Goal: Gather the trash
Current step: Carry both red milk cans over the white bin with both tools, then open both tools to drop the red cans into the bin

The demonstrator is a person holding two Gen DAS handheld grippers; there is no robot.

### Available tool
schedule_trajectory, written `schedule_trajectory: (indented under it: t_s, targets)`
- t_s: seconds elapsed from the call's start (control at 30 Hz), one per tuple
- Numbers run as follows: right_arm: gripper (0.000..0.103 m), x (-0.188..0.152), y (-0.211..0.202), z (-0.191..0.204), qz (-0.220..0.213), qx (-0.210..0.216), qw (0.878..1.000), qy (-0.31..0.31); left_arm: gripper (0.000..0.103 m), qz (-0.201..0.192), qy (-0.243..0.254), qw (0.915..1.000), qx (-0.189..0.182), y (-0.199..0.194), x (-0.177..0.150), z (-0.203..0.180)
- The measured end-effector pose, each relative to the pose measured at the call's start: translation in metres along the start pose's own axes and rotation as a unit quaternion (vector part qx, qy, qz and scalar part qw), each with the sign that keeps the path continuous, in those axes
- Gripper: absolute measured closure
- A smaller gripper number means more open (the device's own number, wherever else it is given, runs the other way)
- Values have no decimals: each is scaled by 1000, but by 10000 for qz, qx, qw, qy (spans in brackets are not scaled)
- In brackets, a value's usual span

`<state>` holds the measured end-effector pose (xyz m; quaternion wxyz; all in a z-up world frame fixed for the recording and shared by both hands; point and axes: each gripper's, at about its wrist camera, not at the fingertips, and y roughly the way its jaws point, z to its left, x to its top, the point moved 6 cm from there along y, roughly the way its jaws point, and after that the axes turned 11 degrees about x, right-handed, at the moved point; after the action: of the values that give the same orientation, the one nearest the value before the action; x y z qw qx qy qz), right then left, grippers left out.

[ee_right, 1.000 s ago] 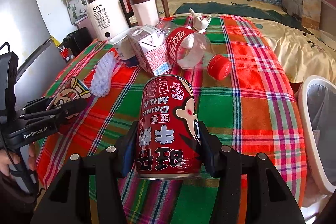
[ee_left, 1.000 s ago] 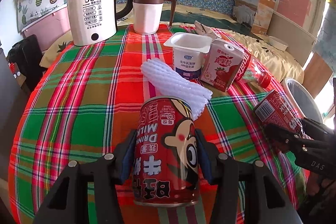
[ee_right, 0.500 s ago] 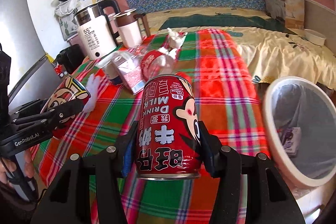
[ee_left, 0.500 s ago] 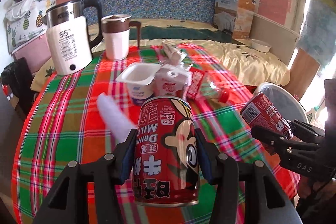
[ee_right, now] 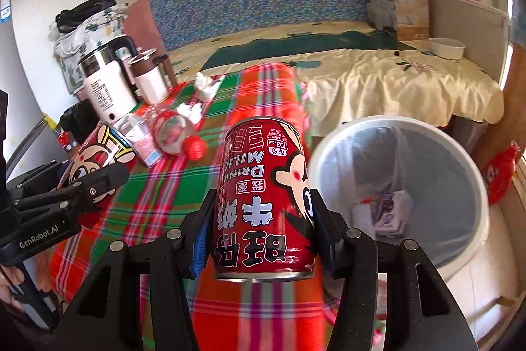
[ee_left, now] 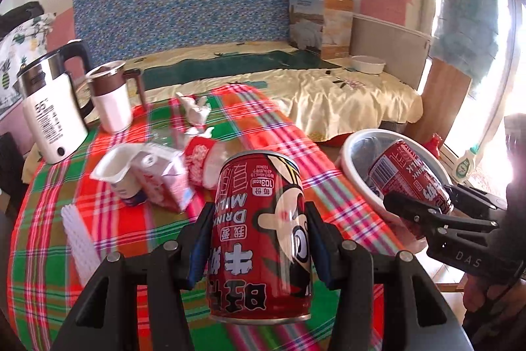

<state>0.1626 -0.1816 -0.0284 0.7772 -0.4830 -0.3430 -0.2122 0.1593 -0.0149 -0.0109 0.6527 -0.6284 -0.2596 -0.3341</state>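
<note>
The left gripper (ee_left: 259,239) clamps a red cartoon-printed milk can (ee_left: 259,236); the right gripper (ee_right: 263,219) clamps a matching red can (ee_right: 263,199). Only the right wrist view shows litter inside the round white plastic bin (ee_right: 473,173).

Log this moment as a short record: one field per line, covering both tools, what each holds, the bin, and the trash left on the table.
left tool: shut on a red milk can, held upright over the plaid table
right tool: shut on a second red milk can, upright, by the bin
bin: white, lined, open, beside the table; some litter already at the bottom
trash on table: yogurt cup, pink carton, clear bottle with red cap, crumpled tissue, white foam net
not trash: kettle, mug
</note>
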Motion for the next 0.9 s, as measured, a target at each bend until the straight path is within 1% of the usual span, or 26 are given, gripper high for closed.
schedule_trajectory:
  t_s: [0.23,0.43,0.67,0.9]
  targets:
    - [50,3,-30,-47,-215,-439,9985,257,50,-95,331,9991,-265,7,15,-56]
    - [50,3,-48,-93,-252,-852,9947,509,50,-131,534,9968,-585,22,29,-106]
    - [50,-4,-55,-140,-145,-1207,9895,778,50,22,650,9930,-987,45,35,-159]
    - [50,-12,-43,-169,95,-1363,9862,936,50,139,693,9908,-1153,64,39,-188]
